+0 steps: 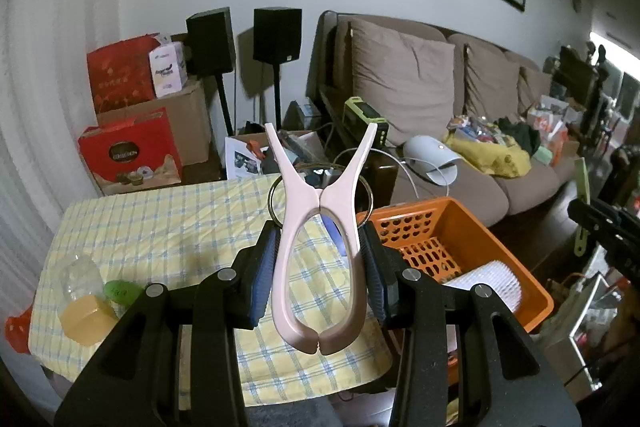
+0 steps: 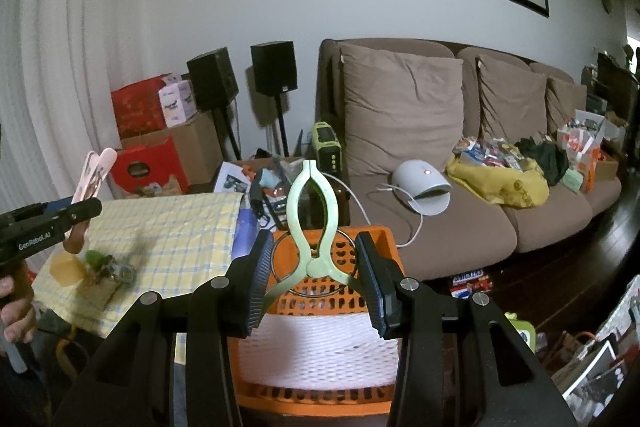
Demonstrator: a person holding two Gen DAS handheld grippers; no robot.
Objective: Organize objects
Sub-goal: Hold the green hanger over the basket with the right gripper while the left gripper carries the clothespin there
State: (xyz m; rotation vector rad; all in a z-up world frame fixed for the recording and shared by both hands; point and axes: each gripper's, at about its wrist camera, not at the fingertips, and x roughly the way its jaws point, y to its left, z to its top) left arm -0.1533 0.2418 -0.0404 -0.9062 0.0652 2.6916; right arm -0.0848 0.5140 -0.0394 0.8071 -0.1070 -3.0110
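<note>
**Two clips held above table and basket**

While the yellow checked tablecloth (image 1: 168, 227) is covering the table on the left, an orange basket (image 1: 472, 223) is sitting just beside it, with a white ribbed roll (image 2: 320, 347) lying inside. Both clips are large plastic pegs with a metal ring spring. The left gripper (image 1: 320, 267) is clamping the pink clip (image 1: 320, 247) by its looped body, the prongs spreading upward (away from the camera), above the tablecloth's edge near the basket. The right gripper (image 2: 316, 279) is pinching the pale green clip (image 2: 314, 223) by its splayed handles, closed loop pointing up, over the basket. Each gripper is tilting downward. A hand (image 2: 16, 311) is gripping the left tool's handle.
</note>
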